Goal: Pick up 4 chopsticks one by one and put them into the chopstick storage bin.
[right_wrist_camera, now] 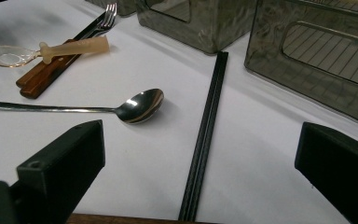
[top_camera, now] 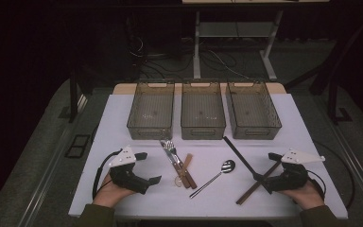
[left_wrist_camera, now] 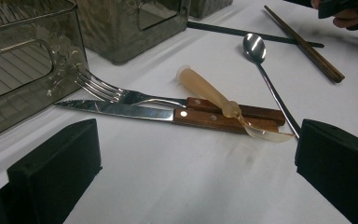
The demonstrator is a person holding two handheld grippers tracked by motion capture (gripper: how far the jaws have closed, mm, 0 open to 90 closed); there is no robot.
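The left gripper (top_camera: 147, 167) is held wide open with nothing between its jaws. The right gripper (top_camera: 266, 168) is held wide open too, right over where the black chopsticks (top_camera: 240, 156) and brown chopsticks (top_camera: 257, 183) are crossed. Between the grippers, a knife (left_wrist_camera: 135, 111) and fork (left_wrist_camera: 112, 90) are laid side by side, with a clear plastic spoon (left_wrist_camera: 223, 105) across their handles. A metal spoon (top_camera: 215, 176) is seen beside them. Three bins (top_camera: 203, 132) are lined up behind.
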